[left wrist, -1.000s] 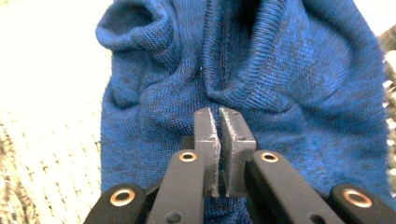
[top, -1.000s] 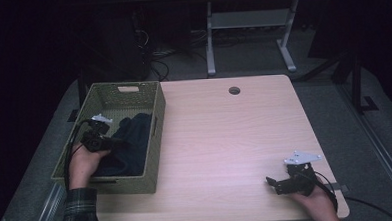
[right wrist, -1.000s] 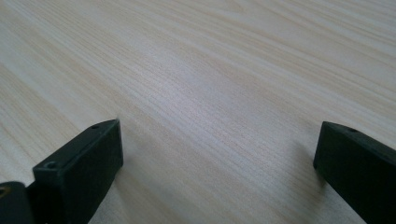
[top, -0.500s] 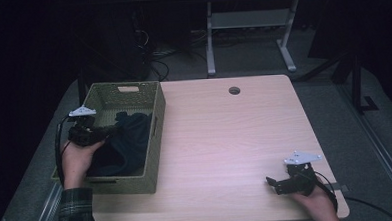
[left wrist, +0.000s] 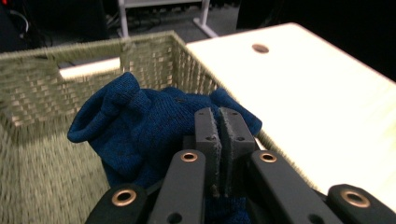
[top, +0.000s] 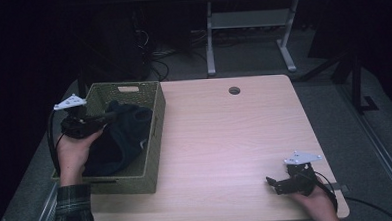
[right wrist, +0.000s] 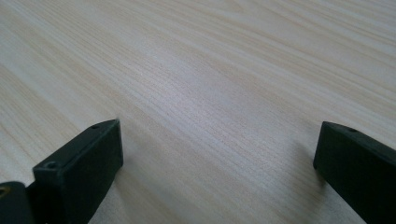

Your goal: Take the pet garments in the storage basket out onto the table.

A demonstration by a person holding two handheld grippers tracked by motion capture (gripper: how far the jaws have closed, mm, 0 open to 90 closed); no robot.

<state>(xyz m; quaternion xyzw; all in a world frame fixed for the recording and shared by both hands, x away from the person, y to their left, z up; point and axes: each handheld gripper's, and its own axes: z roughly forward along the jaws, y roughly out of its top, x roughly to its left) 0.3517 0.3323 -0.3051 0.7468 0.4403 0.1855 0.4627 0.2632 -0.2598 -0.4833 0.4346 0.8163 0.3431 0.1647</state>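
- The left claw (left wrist: 219, 140) is clenching a fold of the blue cloth (left wrist: 140, 126), its jaws pressed nearly together with fabric bunching around and under them.
- In the high view the left claw (top: 101, 117) is hanging over the basket (top: 152, 137) at the bench's 9 o'clock side, pointing toward 3 o'clock, and the cloth (top: 122, 138) is draping from its tips toward 5 o'clock.
- The cloth is sitting partly raised and mostly inside the basket; its bulk is trailing down onto the basket floor toward 6 o'clock.
- Its long axis is running roughly from 12 to 6 o'clock along the basket; a rolled cuff-like opening is pointing toward 10 o'clock in the left claw view.
- The basket's near wall is lying at 3 o'clock from the claw, between the cloth and the open bench (top: 225, 139); clearing that rim is, in my judgement, what the coming move is turning on.
- The left hand is by far the nearer one to the cloth.
- The right claw (top: 277, 184) is resting released, jaws wide apart with bare wood between them (right wrist: 219, 177), at the bench's 5 o'clock corner, well apart from the basket.
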